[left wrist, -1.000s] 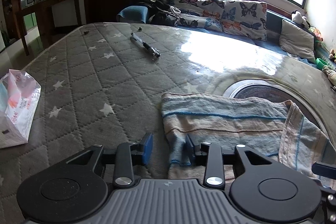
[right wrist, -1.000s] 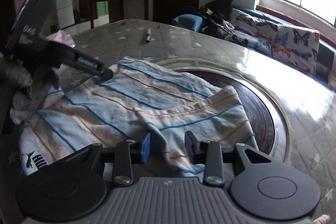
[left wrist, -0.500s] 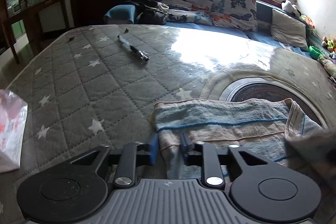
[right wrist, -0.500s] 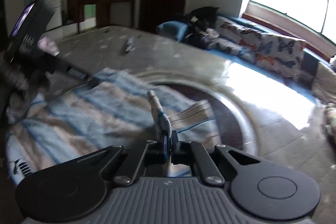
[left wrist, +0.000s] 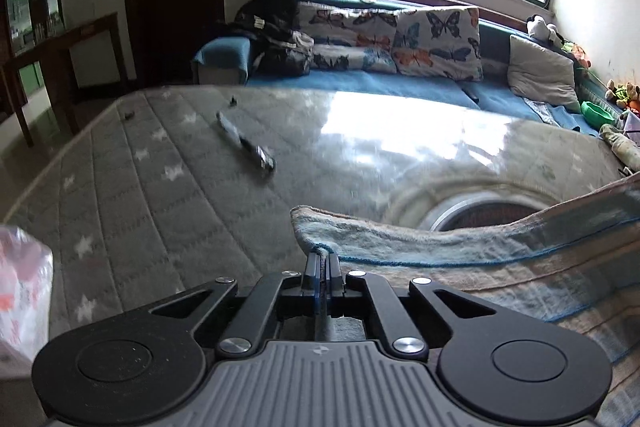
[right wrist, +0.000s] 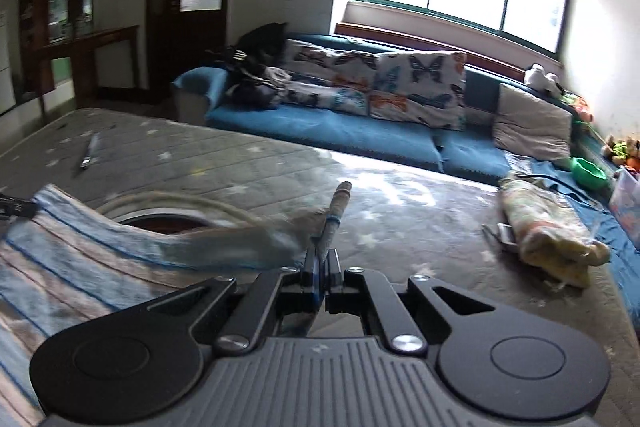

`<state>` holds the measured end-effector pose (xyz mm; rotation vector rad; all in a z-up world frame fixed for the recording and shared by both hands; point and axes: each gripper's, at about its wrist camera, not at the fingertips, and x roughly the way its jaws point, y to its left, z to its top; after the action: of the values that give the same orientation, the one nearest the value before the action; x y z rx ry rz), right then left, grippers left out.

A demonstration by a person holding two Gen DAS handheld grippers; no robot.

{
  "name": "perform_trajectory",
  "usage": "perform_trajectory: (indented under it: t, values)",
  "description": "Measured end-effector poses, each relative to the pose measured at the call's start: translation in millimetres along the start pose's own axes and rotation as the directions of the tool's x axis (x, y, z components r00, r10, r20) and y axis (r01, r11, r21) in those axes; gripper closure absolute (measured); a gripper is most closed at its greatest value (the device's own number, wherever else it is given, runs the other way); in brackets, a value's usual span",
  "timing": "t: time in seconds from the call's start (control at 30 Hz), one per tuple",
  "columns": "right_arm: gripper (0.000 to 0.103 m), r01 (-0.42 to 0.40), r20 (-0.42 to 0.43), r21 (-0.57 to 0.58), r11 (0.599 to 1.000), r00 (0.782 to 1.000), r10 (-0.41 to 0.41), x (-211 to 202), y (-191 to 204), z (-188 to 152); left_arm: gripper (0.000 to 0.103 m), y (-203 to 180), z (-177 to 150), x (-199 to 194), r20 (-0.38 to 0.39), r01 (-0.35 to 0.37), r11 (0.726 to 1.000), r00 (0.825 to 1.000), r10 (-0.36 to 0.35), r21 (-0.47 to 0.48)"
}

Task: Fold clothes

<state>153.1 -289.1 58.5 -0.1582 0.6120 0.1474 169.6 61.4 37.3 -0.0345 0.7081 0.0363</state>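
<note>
You have both corners pinched: your left gripper (left wrist: 322, 269) is clamped on the striped garment (left wrist: 500, 267) at its near edge, and your right gripper (right wrist: 320, 269) is clamped on a bunched corner. The cloth hangs between them over the grey mattress (left wrist: 180, 195). Judging by this, you're starting the fold; next carry both corners toward 12 o'clock, evenly.

left gripper (left wrist: 322, 261): open→clamped on striped garment (left wrist: 500, 267) | right gripper (right wrist: 320, 259): open→clamped, edge lifted

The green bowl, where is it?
The green bowl sits far right in both views, on the blue sofa, beside the stuffed toys.
</note>
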Motion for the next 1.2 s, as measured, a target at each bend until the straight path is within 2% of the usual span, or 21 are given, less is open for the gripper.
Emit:
perform_trajectory:
  t: [0.23, 0.47, 0.8, 0.9, 1.1, 1.2]
  values:
    - [0.101, 0.052, -0.014, 0.01, 0.999, 0.999, -0.051, 23.3, -24.3, 13.1, 0.1, -10.5, 34.9, 4.7, 0.061, -0.014, 0.999, 0.998, 0.012, 0.038]
    - [0.101, 0.064, -0.022, 0.042, 0.997, 0.998, -0.064, 64.1, -39.4, 36.1, 0.1, -19.8, 69.7, 39.0, 0.095, -0.051, 0.997, 0.994, 0.045, 0.062]
    - [0.101, 0.118, -0.085, 0.066, 0.991, 0.99, -0.112, 131.6, -52.6, 42.6, 0.099, -36.7, 82.0, 94.3, 0.055, -0.059, 0.997, 0.997, 0.056, 0.051]
    - [0.1, 0.123, -0.117, 0.049, 0.991, 0.986, -0.116, 140.6, -51.2, 38.4, 0.096, -36.4, 79.0, 92.6, 0.051, -0.045, 0.997, 0.998, 0.042, 0.055]
    - [0.092, 0.115, -0.121, 0.018, 0.993, 0.986, -0.112, 121.4, -48.2, 33.8, 0.089, -23.7, 71.9, 59.1, 0.08, -0.025, 0.999, 0.997, 0.021, 0.039]
    - [0.089, 0.092, -0.119, 0.008, 0.996, 0.989, -0.091, 101.6, -44.6, 31.5, 0.072, -14.1, 61.8, 35.3, 0.084, -0.016, 1.0, 0.996, 0.014, 0.019]
